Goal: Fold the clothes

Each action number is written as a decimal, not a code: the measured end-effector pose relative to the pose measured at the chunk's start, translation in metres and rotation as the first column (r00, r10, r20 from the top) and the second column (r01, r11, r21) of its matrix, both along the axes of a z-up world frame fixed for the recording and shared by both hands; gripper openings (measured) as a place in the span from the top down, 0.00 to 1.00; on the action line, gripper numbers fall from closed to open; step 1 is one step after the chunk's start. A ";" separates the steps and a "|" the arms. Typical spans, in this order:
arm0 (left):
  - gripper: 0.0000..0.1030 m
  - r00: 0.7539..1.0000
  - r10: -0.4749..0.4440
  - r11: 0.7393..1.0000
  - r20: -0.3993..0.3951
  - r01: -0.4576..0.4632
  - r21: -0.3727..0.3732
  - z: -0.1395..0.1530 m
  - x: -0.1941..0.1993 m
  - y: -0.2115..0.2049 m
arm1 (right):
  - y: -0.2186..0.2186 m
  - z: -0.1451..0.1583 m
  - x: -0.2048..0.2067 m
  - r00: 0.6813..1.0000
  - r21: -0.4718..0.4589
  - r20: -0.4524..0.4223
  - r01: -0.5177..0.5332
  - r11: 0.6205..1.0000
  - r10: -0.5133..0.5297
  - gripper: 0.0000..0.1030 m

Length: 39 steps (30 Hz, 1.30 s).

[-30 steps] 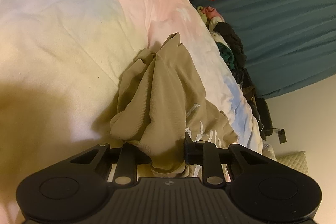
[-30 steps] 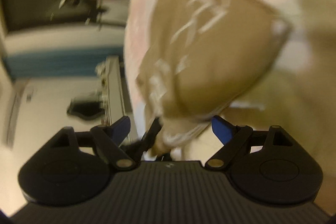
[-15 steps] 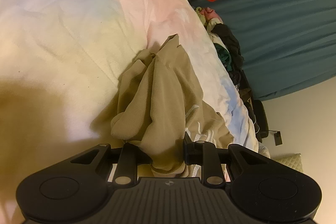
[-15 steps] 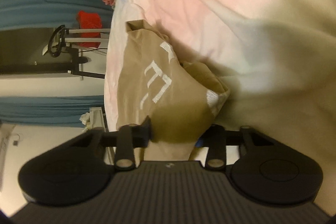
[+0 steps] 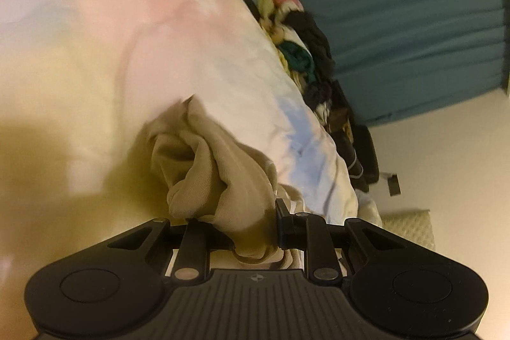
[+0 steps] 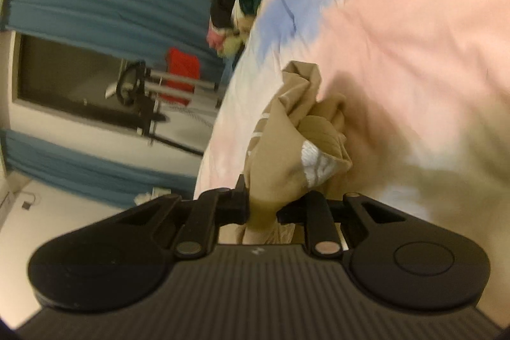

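Early in the fold, by the look of it: no crease laid, no flat panel, nothing squared up. Gripped at two places and lifted in a bunch off the bed (image 5: 95, 59); spreading, smoothing and every fold left to do.

Left tool (image 5: 255, 231): narrow, clamped on a thick wad of the shirt (image 5: 220, 180). Right tool (image 6: 261, 209): closing, fabric already pinched between the pads and squeezed thin there.

Shirt: tan, soft knit, crumpled into ropey gathers, hanging near the tools and trailing down toward the pastel cover. White printed marks on one face, partly hidden in the wrinkles; a pale patch of print showing by the right tool. Which edge or corner each tool holds, impossible to tell from the bunching.

Far right in the left view: a heap of other clothes (image 5: 296, 53) along the bed's edge, before a blue curtain (image 5: 414, 21). Unfolded, seemingly waiting.
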<state>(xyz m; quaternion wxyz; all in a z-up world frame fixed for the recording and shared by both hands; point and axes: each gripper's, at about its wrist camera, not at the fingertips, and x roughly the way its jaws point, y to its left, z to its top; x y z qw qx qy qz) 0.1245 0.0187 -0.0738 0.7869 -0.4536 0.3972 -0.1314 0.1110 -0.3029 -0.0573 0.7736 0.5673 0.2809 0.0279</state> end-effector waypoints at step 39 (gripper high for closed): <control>0.53 0.905 -0.415 0.800 0.093 0.315 0.510 -0.004 0.145 -0.268 | -0.167 -0.047 0.085 0.971 -0.264 -0.211 0.058 0.963 -0.116 0.78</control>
